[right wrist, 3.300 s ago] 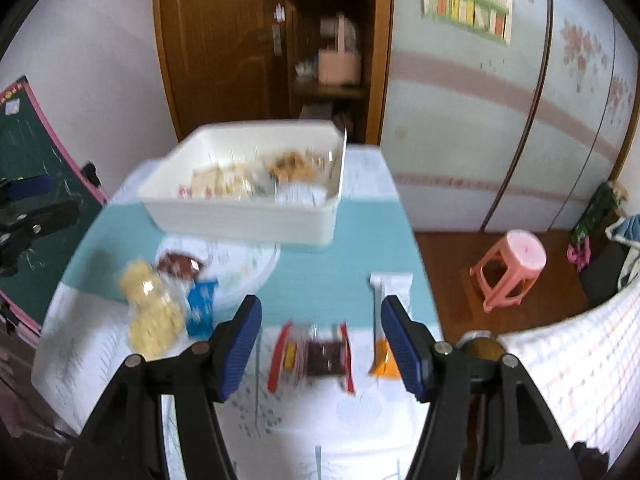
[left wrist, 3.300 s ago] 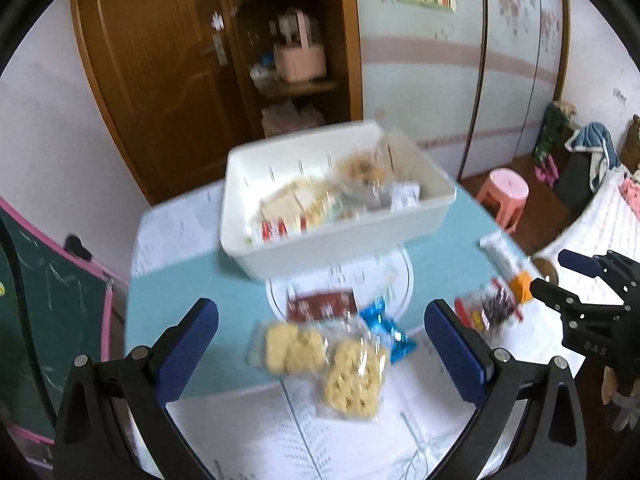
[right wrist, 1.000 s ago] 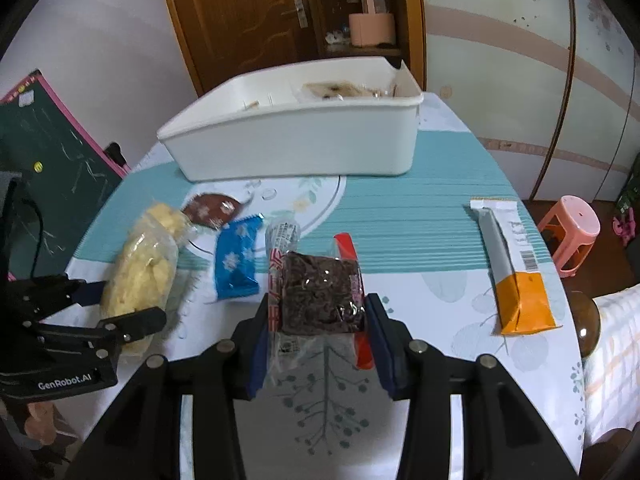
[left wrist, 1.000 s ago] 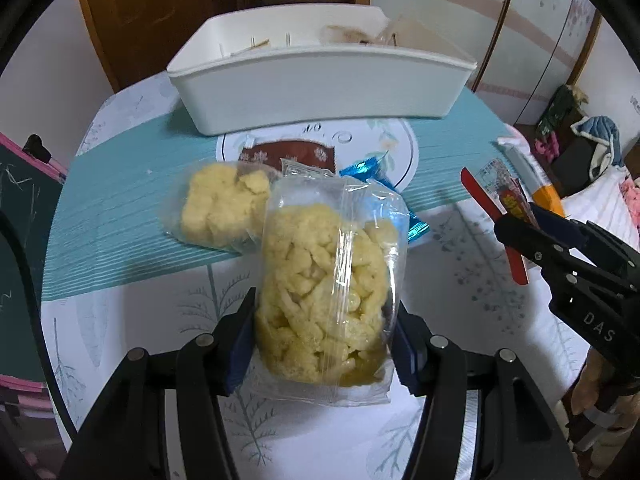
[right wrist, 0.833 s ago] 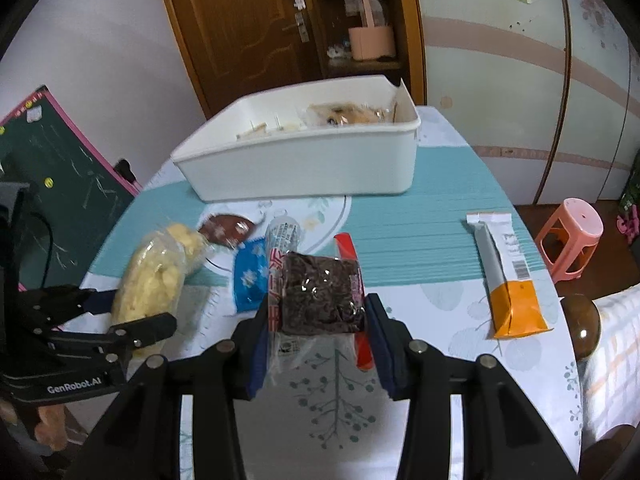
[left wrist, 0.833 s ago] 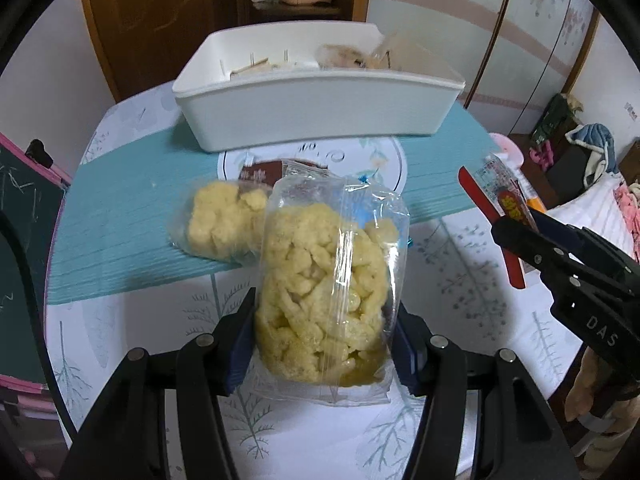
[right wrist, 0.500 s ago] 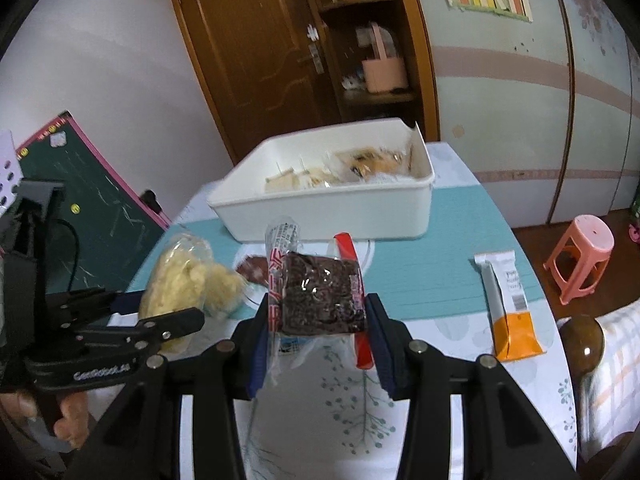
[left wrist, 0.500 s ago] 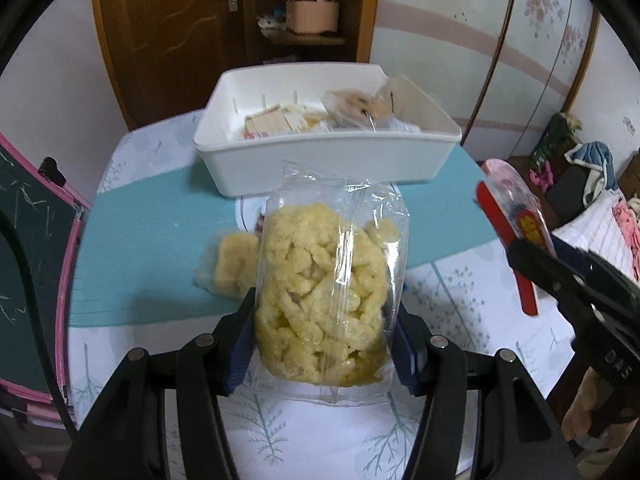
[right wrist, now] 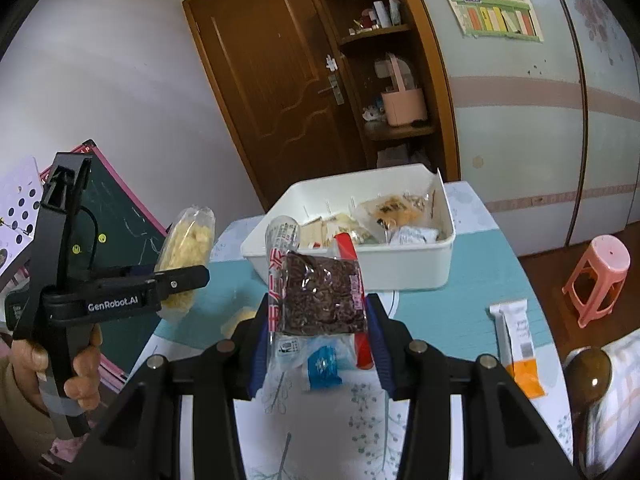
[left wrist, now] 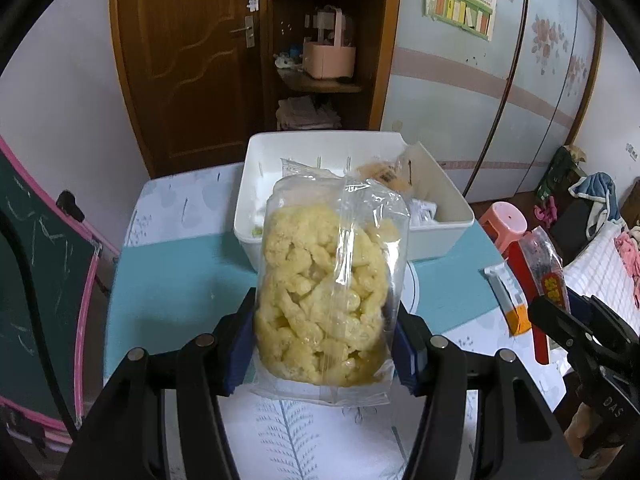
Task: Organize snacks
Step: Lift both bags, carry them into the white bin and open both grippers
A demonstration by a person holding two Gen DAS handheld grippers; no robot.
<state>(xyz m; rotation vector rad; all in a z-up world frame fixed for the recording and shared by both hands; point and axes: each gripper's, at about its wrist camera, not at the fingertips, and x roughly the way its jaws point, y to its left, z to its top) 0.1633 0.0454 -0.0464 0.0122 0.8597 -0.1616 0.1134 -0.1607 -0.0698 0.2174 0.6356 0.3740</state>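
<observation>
My left gripper (left wrist: 324,340) is shut on a clear bag of yellow puffed snacks (left wrist: 326,296), held upright above the table. The same bag (right wrist: 184,256) shows at the left of the right wrist view, in the left gripper (right wrist: 176,280). My right gripper (right wrist: 318,340) is shut on a clear packet with a dark brown cake and red edges (right wrist: 320,296); that packet (left wrist: 540,268) also shows at the right of the left wrist view. Beyond both stands the white bin (left wrist: 436,240) (right wrist: 416,264) holding several wrapped snacks.
On the table lie a white-and-orange bar packet (right wrist: 518,344) at the right, a small blue wrapper (right wrist: 322,364) under the held packet and another yellow snack bag (right wrist: 240,316). A pink stool (right wrist: 598,276) stands off the table's right edge, a chalkboard (left wrist: 36,280) at the left.
Both grippers have risen with their packets, which were picked off the table earlier. The views have tilted up, so the bin's inside and the back wall now show.
</observation>
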